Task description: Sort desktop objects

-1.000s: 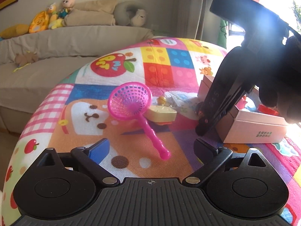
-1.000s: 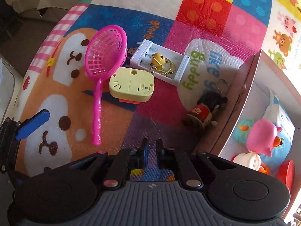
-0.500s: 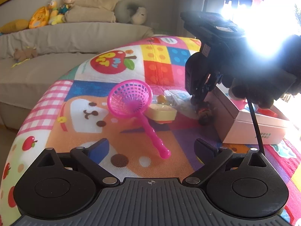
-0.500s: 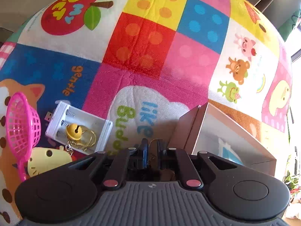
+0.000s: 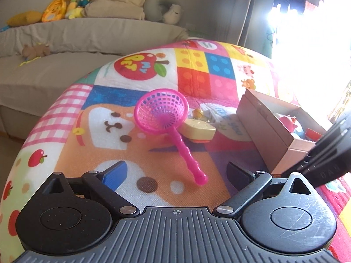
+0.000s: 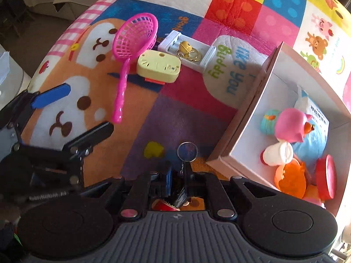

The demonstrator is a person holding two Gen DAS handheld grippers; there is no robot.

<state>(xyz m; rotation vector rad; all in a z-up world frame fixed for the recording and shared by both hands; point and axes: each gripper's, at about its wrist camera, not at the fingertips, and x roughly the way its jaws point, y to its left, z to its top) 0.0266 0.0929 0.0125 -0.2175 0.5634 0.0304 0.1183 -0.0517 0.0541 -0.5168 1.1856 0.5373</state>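
My right gripper (image 6: 176, 175) is shut on a small keychain doll (image 6: 171, 203). Its red body sits between the fingers, and its metal key ring (image 6: 187, 152) sticks out ahead over the mat, just left of the cardboard box (image 6: 248, 114). In the left wrist view the right gripper's fingers (image 5: 324, 157) cross the right edge beside the box (image 5: 263, 125). My left gripper (image 5: 175, 173) is open and holds nothing, a little short of the pink net scoop (image 5: 161, 114). The scoop leans on a yellow cat-face case (image 5: 198, 129).
A white battery holder (image 6: 204, 54) with a yellow bell keyring (image 6: 186, 48) lies behind the yellow case (image 6: 159, 66). The box holds a pink pig toy (image 6: 289, 123), a white cup, orange and red pieces and a blue packet. A grey sofa (image 5: 65, 43) stands beyond the colourful mat (image 5: 197, 76).
The right gripper reached the doll lying beside the box, took hold of it and carried it back toward the near side. The mat spot by the box is now bare. The left gripper stayed put.
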